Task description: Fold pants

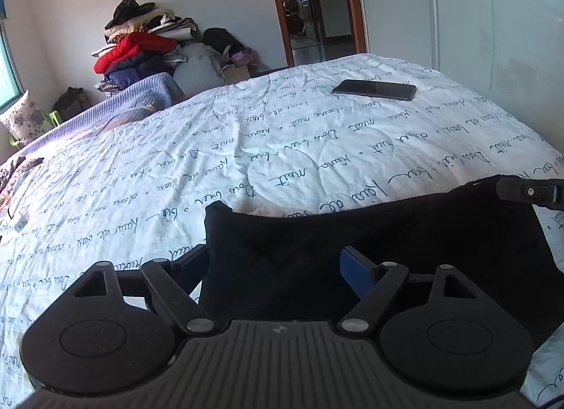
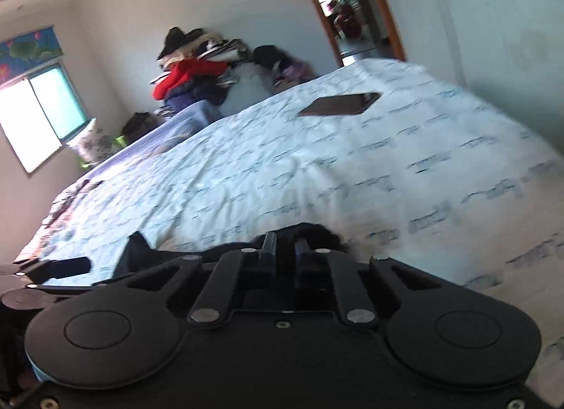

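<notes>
The black pants [image 1: 370,229] hang as a dark sheet over the near edge of the white bed cover [image 1: 246,148]. My left gripper [image 1: 278,268] stands open with its jaws wide apart; the cloth drapes between them and hides the left finger, while the blue-padded right finger [image 1: 356,271] shows. My right gripper [image 2: 286,250] is shut on a bunched edge of the pants [image 2: 317,232], jaws close together. It shows at the right edge of the left wrist view [image 1: 528,190]. The left gripper shows at the left of the right wrist view [image 2: 53,268].
A dark phone [image 1: 374,89] lies on the far right of the bed. A purple blanket [image 1: 116,105] covers the far left side. A pile of clothes [image 1: 141,46] stands against the back wall. A doorway [image 1: 310,3] opens behind.
</notes>
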Demonstrator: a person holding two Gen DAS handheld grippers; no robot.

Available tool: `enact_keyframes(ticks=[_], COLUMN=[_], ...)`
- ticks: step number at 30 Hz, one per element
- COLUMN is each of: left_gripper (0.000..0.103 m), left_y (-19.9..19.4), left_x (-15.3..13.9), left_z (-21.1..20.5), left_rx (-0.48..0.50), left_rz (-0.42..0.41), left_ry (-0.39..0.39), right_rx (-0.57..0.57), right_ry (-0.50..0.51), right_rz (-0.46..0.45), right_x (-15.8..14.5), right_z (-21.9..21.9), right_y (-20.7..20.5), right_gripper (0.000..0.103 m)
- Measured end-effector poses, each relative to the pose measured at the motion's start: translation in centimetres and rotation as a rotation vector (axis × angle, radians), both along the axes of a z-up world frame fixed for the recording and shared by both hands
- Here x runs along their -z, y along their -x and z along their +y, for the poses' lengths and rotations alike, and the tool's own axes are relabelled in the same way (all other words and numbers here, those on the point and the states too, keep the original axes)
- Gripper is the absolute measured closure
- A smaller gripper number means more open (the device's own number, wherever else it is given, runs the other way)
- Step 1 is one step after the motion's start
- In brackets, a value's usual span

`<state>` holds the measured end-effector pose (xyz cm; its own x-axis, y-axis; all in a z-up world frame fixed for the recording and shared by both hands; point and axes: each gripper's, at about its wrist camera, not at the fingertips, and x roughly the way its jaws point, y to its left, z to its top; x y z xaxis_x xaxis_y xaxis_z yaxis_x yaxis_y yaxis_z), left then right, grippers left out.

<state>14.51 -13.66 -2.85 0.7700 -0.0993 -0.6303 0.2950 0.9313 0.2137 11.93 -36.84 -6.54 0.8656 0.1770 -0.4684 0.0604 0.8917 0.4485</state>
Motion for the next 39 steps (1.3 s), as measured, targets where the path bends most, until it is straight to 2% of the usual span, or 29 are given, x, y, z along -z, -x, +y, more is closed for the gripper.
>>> enact_keyframes(ticks=[1,2,4,6,8,13,18,22,24,25,26,29,31,33,34,35,36,39], left_gripper=[0.016,0.015,0.016,0.016,0.015,0.014,0.014,0.015,0.015,0.015,0.016,0.016,0.014,0.013,0.014,0.014,0.014,0.013], left_y=[-0.4,-0.9,-1.7,-1.5,-1.0,-0.7,0.5,0.9,0.8,0.6,0.5,0.2,0.0,-0.5,-0.5,-0.3,-0.1,0.0], left_x=[0.2,0.5,1.4,1.8,1.7,1.4,1.7,2.7,2.8,2.8,2.8,2.5,3.0,4.1,4.0,3.4,2.8,1.1], left_z=[-0.1,-0.4,-0.9,-1.0,-0.8,-2.1,-5.5,-7.7,-8.1,-8.1,-8.0,-7.8,-8.2,-8.8,-8.5,-7.8,-7.0,-4.5], left_rx=[0.006,0.020,0.005,-0.010,0.000,0.036,0.123,0.140,0.142,0.139,0.137,0.139,0.141,0.140,0.136,0.141,0.137,0.074], left_rz=[0.020,0.035,0.054,0.034,0.019,0.022,-0.008,-0.050,-0.052,-0.047,-0.040,0.000,0.000,0.001,0.007,0.002,-0.010,-0.043], left_ry=[0.018,0.030,-0.005,-0.032,-0.015,0.004,-0.031,-0.086,-0.074,-0.067,-0.056,0.018,0.025,-0.016,-0.012,0.012,0.031,0.040], right_rx=[-0.011,-0.018,0.016,0.044,0.047,-0.075,-0.115,-0.118,-0.127,-0.118,-0.112,-0.080,-0.085,-0.087,-0.080,-0.054,-0.024,-0.031], right_ry=[-0.031,-0.060,-0.067,-0.023,-0.017,0.001,0.025,0.008,0.071,0.116,0.140,0.146,0.153,0.140,0.145,0.152,0.176,0.299], right_rz=[0.019,0.042,0.037,-0.012,-0.030,-0.023,0.036,0.052,0.052,0.047,0.036,0.018,0.065,0.109,0.110,0.090,0.049,-0.021], right_x=[0.6,1.2,0.9,-0.2,-1.2,-1.7,-0.4,0.5,0.5,0.3,-0.1,-1.0,-0.2,0.9,0.3,-0.7,-1.7,-3.9], right_z=[-0.3,-0.6,-1.0,-1.2,-1.4,0.6,2.3,2.3,2.9,3.1,3.0,2.3,2.3,2.0,1.8,1.4,1.1,1.5], right_y=[-0.3,-0.6,0.4,2.7,5.4,9.7,10.3,9.6,9.6,9.9,10.4,11.6,11.2,10.6,10.6,10.8,10.8,8.7], right_gripper=[0.094,0.089,0.076,0.076,0.076,0.076,0.076,0.075,0.081,0.096,0.099,0.101,0.101,0.098,0.095,0.080,0.076,0.076])
